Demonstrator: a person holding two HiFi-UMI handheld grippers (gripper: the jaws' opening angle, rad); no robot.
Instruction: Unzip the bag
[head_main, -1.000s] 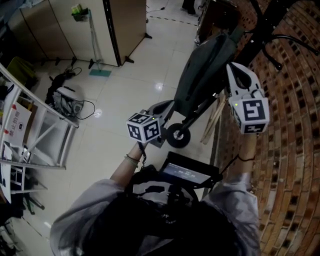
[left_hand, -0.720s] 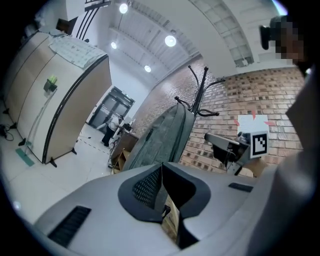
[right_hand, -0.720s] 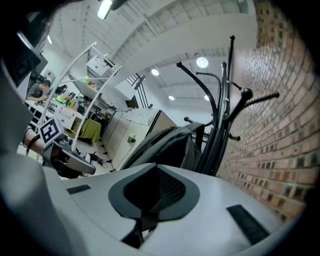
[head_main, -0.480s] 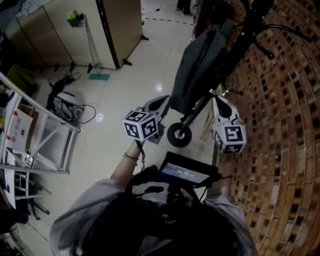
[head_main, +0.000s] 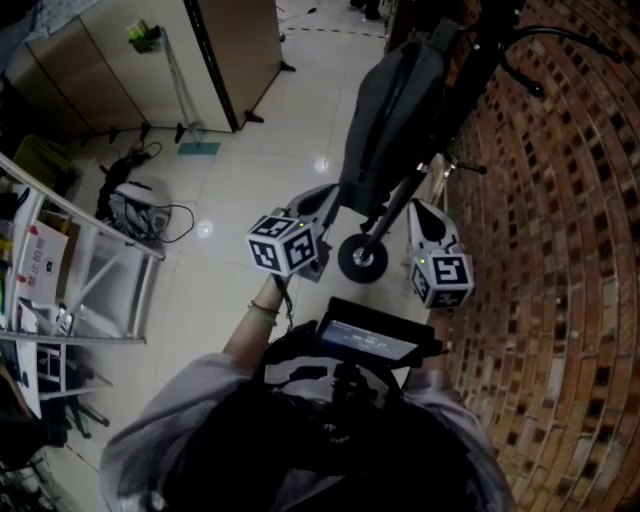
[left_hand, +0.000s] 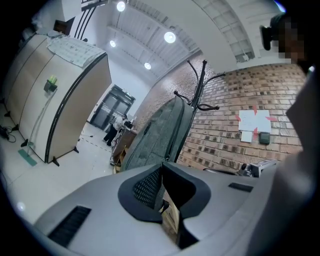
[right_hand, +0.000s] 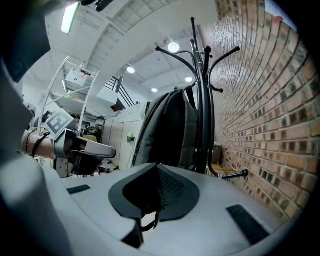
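Though both closed, left gripper (head_main: 322, 200) and right gripper (head_main: 421, 210) near one hanging grey bag (head_main: 390, 115)

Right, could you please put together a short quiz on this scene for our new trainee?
1. True or false: the grey backpack hangs on the black coat stand.
2. The wall beside the stand is: A) brick, B) glass, C) tiled.
3. In the head view, which is nearer that wall: the left hand-held gripper or the right hand-held gripper?
Key: 1 true; 2 A; 3 the right one.
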